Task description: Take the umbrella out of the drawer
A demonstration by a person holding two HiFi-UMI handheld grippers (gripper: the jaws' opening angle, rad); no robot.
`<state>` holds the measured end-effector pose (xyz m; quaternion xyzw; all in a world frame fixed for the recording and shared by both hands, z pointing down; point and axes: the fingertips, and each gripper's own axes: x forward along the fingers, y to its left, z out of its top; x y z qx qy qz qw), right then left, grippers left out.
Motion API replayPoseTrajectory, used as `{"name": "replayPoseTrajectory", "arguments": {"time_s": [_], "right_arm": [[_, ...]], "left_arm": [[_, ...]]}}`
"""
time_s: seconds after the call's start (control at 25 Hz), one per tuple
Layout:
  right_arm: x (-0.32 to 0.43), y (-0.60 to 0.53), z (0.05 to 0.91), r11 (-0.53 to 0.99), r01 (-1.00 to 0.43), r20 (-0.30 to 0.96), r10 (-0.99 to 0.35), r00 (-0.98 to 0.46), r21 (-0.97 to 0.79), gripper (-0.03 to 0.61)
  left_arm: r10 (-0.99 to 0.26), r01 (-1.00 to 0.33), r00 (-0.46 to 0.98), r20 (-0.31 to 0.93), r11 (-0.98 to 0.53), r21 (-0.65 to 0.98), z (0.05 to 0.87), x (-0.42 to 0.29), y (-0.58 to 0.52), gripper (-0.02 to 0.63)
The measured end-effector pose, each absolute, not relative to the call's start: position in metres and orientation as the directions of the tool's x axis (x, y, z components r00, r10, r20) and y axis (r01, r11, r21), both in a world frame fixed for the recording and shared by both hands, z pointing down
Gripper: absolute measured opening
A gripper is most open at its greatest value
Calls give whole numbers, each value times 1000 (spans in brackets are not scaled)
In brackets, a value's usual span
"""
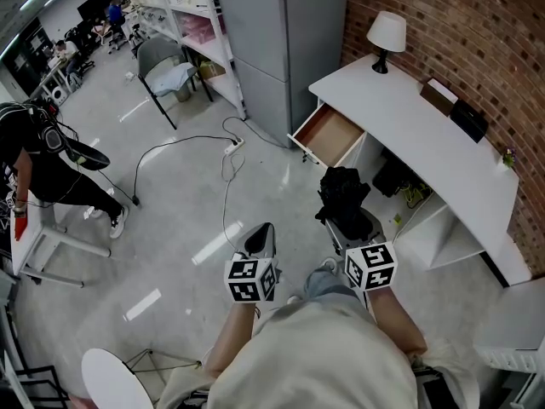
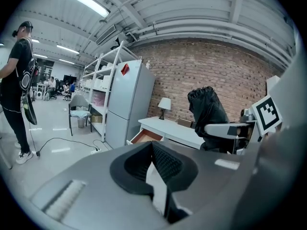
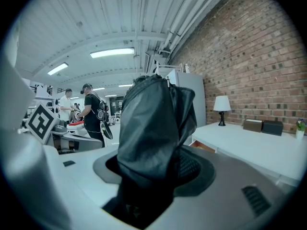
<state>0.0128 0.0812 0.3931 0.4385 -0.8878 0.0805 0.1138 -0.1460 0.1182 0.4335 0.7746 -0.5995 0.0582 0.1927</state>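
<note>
A black folded umbrella [image 1: 342, 196] stands up out of my right gripper [image 1: 352, 221], whose jaws are shut on its lower part; it fills the middle of the right gripper view [image 3: 152, 128]. It is held in the air, clear of the open wooden drawer [image 1: 328, 135] of the white desk [image 1: 409, 118]. My left gripper [image 1: 261, 240] hangs beside it at the left, jaws shut with nothing between them [image 2: 156, 174]. In the left gripper view the umbrella [image 2: 208, 110] shows at the right above the right gripper's jaw.
A white lamp [image 1: 385, 34] and dark boxes [image 1: 456, 109] sit on the desk by the brick wall. A grey refrigerator [image 1: 272, 41], shelves and a chair [image 1: 166, 75] stand beyond. A cable [image 1: 183, 147] runs across the floor. A person in black [image 1: 38, 164] stands at the left.
</note>
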Motion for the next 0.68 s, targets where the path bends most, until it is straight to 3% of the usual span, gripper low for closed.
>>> {"name": "replayPoseTrajectory", "arguments": {"time_s": [0.68], "right_arm": [[14, 73, 395, 609, -793, 286, -755, -590, -26, 265]], "left_arm": [[-901, -950, 278, 334, -205, 236, 440, -148, 111, 12]]}}
